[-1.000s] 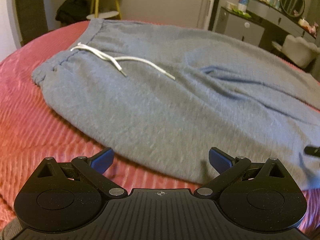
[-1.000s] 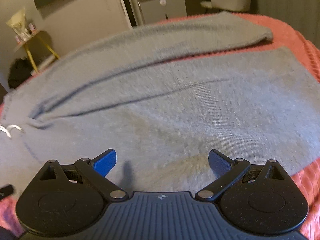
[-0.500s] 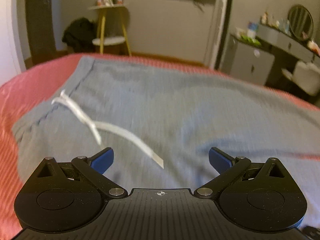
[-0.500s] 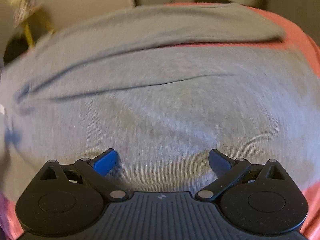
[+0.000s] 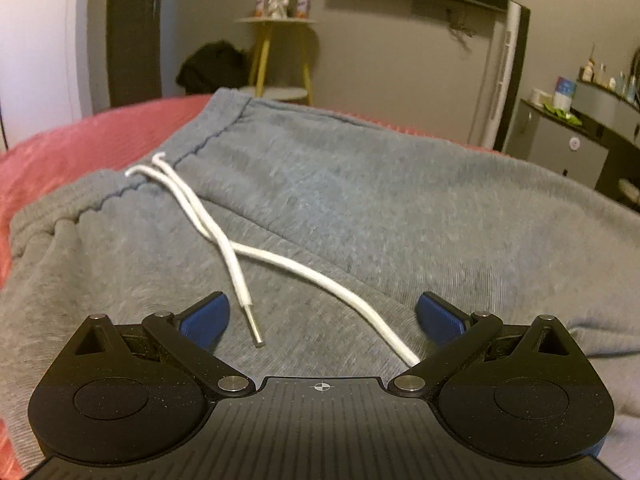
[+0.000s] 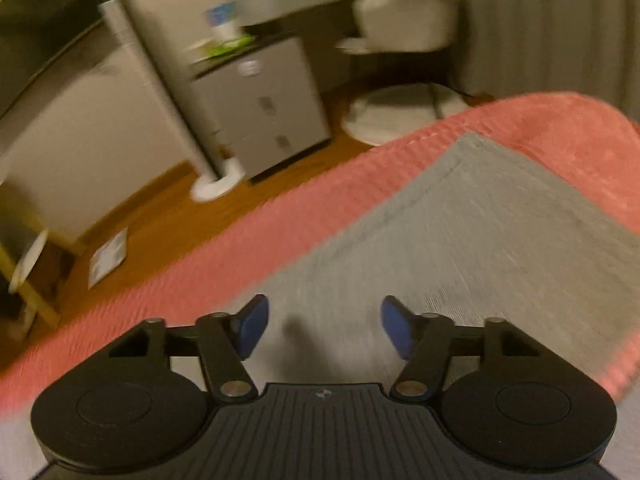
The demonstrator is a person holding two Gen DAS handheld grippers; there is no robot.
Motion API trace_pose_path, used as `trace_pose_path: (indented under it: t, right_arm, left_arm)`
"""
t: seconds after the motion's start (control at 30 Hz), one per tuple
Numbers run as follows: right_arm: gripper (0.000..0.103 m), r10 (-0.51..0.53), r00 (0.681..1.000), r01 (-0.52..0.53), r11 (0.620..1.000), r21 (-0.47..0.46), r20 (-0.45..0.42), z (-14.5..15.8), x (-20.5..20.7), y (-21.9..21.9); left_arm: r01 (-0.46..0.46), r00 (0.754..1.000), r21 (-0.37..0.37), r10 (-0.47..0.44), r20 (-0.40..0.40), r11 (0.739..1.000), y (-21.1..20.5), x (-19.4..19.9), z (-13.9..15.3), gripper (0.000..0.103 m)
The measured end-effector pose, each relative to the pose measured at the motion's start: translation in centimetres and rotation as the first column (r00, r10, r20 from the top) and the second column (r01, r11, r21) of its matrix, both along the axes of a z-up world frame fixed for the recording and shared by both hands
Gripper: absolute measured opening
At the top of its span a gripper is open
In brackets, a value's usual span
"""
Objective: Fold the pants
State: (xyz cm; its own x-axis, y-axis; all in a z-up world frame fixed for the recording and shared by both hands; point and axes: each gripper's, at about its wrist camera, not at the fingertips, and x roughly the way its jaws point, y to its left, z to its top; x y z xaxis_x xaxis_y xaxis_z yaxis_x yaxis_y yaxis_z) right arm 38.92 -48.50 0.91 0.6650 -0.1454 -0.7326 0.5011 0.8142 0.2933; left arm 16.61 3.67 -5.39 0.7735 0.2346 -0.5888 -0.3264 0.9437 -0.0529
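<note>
The gray pants (image 5: 360, 200) lie flat on the pink bed (image 5: 72, 148). My left claw (image 5: 322, 318) is spread wide and holds nothing. It sits low over the top part of the pants, near the waistband (image 5: 92, 196). The white string (image 5: 224, 240) runs right between its fingers, and one end goes under the claw on the right.

My right claw (image 6: 324, 326) is over a pant leg (image 6: 460, 240), near the hem (image 6: 552, 168). Its jaws are closing, but I see nothing pinched yet, only cloth below. This picture is blurry.

Here is what I think can go wrong. My left claw may grab the string and not the cloth. Then the string pulls out or bunches the waist. My right claw may shut on thin air, or catch only the top layer, so the leg folds crooked. The leg lies close to the bed edge, so a hard tug could drag it off toward the floor (image 6: 168, 216). If I lift one side first, the pants may twist.
</note>
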Motion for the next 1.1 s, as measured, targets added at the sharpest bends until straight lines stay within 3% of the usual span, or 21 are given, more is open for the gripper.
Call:
trace_pose_path:
  t: [0.13,0.23,0.27,0.33,0.4,0.5,0.6,0.67,0.73,0.8,0.9,0.97,1.03,1.07,1.1]
  right_arm:
    - [0.061,-0.14,0.986,0.144,0.989,0.042,-0.088,-3.0,5.4,-1.0]
    - [0.062,-0.158,0.98,0.156,0.987,-0.03,-0.117,-4.4,7.1,-0.6]
    - [0.057,-0.164,0.98,0.159,0.986,-0.05,-0.117,-4.5,6.9,-0.5]
    - [0.036,-0.175,0.977,0.163,0.981,-0.103,-0.121,-4.6,7.0,-0.3]
    - [0.009,-0.173,0.978,0.162,0.981,-0.104,-0.114,-4.3,6.4,-0.9]
    - [0.006,-0.175,0.984,0.175,0.985,-0.002,-0.025,-2.5,2.7,-2.3]
    - [0.006,-0.156,0.979,0.153,0.988,0.03,0.128,0.2,-3.4,-2.2]
    - [0.006,-0.164,0.951,0.155,0.986,0.052,0.261,1.6,-10.2,-1.5]
    - [0.006,-0.214,0.922,0.193,0.977,0.095,0.323,1.1,-17.5,-0.6]
    - [0.006,-0.261,0.917,0.249,0.965,0.079,0.303,-0.8,-23.1,0.6]
    - [0.01,-0.386,0.904,0.394,0.919,-0.008,0.183,-4.3,-27.8,0.8]
    - [0.012,-0.398,0.908,0.39,0.917,0.08,0.129,-5.4,-28.4,-1.4]
    - [0.019,-0.377,0.903,0.336,0.918,0.211,0.206,-5.5,-28.4,-3.0]
    - [0.028,-0.368,0.895,0.311,0.92,0.238,0.252,-5.2,-28.3,-3.3]
    - [0.046,-0.346,0.897,0.289,0.929,0.23,0.274,-5.0,-27.8,-3.1]
  left_arm:
    - [-0.001,1.0,-0.01,0.001,0.013,1.0,0.1,-0.3,-0.2,0.103]
    - [-0.002,1.0,-0.005,0.002,0.023,1.0,0.1,-0.4,-0.3,0.103]
    - [-0.002,1.0,-0.004,0.002,0.022,1.0,0.1,-0.4,-0.4,0.103]
    - [-0.001,1.0,-0.01,0.001,0.022,1.0,0.2,-0.3,-0.5,0.103]
    - [0.002,1.0,-0.026,-0.001,0.024,1.0,0.4,-0.3,-0.5,0.103]
    - [0.009,0.999,-0.055,-0.007,0.033,0.998,0.9,-0.4,-0.5,0.103]
    - [0.016,0.999,-0.065,-0.013,0.047,0.998,1.2,-0.6,-0.5,0.103]
    - [0.02,0.999,-0.066,-0.017,0.044,0.998,1.2,-0.5,-0.5,0.103]
    - [0.021,0.999,-0.06,-0.018,0.047,0.998,1.1,-0.7,-0.5,0.103]
    - [0.023,0.999,-0.058,-0.02,0.047,0.998,1.2,-0.9,-0.5,0.103]
    - [0.029,0.999,-0.069,-0.026,0.047,0.997,1.3,-1.4,-0.3,0.103]
    - [0.035,0.999,-0.075,-0.033,0.035,0.997,1.4,-1.6,0.1,0.103]
    - [0.051,0.999,-0.1,-0.049,0.024,0.994,1.5,-1.7,0.9,0.103]
    - [0.059,0.998,-0.124,-0.056,0.029,0.99,1.7,-1.8,1.5,0.103]
    - [0.065,0.998,-0.164,-0.059,0.037,0.984,2.1,-1.7,2.2,0.103]
